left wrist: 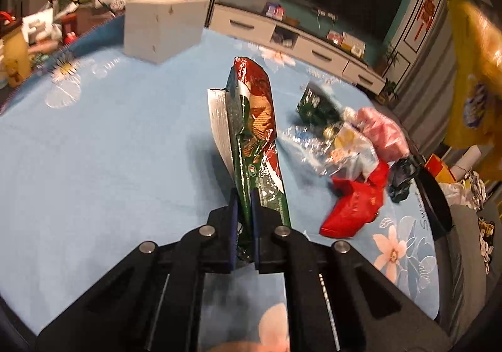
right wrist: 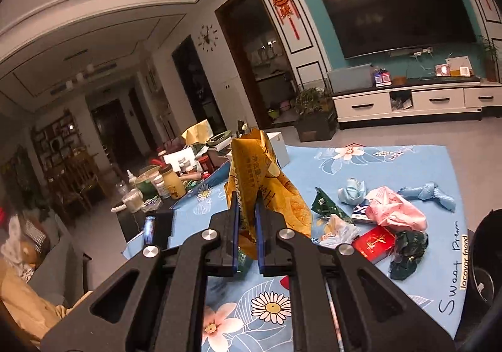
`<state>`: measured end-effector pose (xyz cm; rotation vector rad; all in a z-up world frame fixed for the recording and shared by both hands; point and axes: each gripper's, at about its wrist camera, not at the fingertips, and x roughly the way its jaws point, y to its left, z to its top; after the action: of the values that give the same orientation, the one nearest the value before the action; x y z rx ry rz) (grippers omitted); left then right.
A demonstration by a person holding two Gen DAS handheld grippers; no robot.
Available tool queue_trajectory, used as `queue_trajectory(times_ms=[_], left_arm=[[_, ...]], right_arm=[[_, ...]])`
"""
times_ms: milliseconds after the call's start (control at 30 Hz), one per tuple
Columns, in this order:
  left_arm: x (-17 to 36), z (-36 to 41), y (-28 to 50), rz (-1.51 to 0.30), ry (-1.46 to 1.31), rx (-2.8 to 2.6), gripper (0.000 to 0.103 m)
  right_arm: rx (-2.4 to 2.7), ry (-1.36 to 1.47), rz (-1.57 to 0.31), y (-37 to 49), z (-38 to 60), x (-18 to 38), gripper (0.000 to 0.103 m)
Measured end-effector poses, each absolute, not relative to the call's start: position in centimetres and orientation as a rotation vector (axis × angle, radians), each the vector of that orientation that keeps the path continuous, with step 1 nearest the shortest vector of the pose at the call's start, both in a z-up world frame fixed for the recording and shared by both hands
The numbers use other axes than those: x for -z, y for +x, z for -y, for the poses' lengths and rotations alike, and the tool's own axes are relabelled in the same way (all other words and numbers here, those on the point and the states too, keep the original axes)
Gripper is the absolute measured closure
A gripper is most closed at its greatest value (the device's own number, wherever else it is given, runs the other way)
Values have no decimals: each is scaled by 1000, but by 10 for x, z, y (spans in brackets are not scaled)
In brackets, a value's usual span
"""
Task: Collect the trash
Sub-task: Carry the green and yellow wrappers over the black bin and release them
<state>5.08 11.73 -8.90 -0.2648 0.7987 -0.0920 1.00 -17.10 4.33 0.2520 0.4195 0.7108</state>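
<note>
My left gripper point(left wrist: 243, 204) is shut on a green and red wafer wrapper point(left wrist: 255, 129), which stands up from the jaws above the blue flowered tablecloth point(left wrist: 109, 138). My right gripper point(right wrist: 246, 204) is shut on a crumpled yellow snack bag point(right wrist: 266, 182), lifted clear of the table; the same bag shows as a yellow blur point(left wrist: 473, 76) at the right edge of the left wrist view. Loose trash lies in a heap: a pink plastic bag point(right wrist: 395, 210), a red packet point(right wrist: 373, 242), a dark green wrapper point(right wrist: 408, 248), a clear wrapper point(left wrist: 339, 145) and blue cloth scraps point(right wrist: 429, 193).
A white box point(left wrist: 163, 25) stands at the table's far side. Jars, bottles and clutter point(right wrist: 166, 185) crowd a side table to the left. A black round bin rim point(right wrist: 486, 258) sits at the table's right edge. A TV cabinet point(right wrist: 408, 101) stands beyond.
</note>
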Motion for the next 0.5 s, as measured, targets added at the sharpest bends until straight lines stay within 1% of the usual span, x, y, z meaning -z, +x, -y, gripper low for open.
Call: queue_trajectory(times_ms=[300,500], left_arm=[[39,-121,18,-684,-259,124,94],[13,-87,15,-654,-214,210,94]], right_arm=[[-683,284,-362,-8,187,-50,93],[-626,319,-342,-16,214,-44,93]])
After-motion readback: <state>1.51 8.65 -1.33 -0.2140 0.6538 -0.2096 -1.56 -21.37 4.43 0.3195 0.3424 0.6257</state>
